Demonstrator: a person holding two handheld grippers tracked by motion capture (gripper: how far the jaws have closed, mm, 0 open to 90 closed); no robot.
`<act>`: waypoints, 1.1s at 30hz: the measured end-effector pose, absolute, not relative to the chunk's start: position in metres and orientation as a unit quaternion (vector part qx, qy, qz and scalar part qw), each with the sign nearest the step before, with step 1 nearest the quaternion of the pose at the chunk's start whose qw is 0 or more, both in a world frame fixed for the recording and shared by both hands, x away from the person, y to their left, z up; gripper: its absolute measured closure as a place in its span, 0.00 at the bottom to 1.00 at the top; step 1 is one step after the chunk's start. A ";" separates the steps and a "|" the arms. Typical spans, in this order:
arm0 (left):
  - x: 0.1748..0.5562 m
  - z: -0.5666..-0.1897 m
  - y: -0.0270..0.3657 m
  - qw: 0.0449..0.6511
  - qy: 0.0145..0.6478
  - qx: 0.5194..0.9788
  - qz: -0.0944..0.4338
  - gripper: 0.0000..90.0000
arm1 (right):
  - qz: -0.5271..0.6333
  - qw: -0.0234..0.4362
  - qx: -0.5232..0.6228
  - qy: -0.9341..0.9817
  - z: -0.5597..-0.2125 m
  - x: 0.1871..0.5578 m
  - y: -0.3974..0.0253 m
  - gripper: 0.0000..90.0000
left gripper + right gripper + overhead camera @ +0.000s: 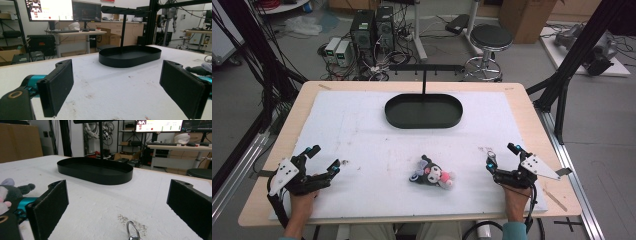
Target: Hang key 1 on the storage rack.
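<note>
A small plush toy (432,174), dark grey, white and pink, lies on the white mat (362,130) near the table's front middle. Behind it stands a black oval tray (423,111) with a T-shaped peg rack (424,67) rising from it. My left gripper (325,159) rests open at the front left, well left of the plush. My right gripper (502,154) is open at the front right. In the left gripper view the jaws (122,92) stand wide apart, facing the tray (130,56). In the right gripper view a metal ring (132,230) lies between the open jaws (117,212), and the plush (10,191) is at the left.
A small speck (344,162) lies on the mat by the left gripper. Black frame posts (579,50) flank the table. Beyond it are computers (372,30), a stool (489,40) and cables on the floor.
</note>
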State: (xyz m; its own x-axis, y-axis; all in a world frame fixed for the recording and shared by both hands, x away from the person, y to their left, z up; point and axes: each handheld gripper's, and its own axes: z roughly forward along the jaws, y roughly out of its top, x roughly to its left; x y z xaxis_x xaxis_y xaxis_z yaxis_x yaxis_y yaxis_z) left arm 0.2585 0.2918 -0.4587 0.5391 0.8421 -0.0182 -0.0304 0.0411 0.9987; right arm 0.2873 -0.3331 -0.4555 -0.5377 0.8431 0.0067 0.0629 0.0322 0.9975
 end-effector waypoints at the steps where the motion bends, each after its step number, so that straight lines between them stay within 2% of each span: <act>1: 0.259 -0.459 0.292 0.638 0.338 0.602 0.341 0.14 | 0.600 0.325 0.354 0.640 -0.455 0.287 -0.333 0.03; 23: 0.259 -0.459 0.292 0.637 0.337 0.603 0.342 0.14 | 0.592 0.325 0.365 0.641 -0.454 0.289 -0.332 0.03; 26: 0.259 -0.459 0.292 0.637 0.337 0.603 0.342 0.14 | 0.589 0.302 0.380 0.646 -0.452 0.292 -0.332 0.03; 33: 0.259 -0.459 0.292 0.637 0.337 0.603 0.342 0.14 | 0.577 0.296 0.364 0.669 -0.434 0.292 -0.325 0.03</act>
State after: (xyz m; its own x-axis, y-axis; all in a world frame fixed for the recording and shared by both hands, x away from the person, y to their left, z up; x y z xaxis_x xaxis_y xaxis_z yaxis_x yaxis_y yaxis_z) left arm 0.2586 0.2919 -0.4586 0.5392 0.8420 -0.0176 -0.0295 0.0398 0.9988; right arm 0.2919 -0.3246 -0.4341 -0.5604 0.8278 0.0242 0.1454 0.0696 0.9869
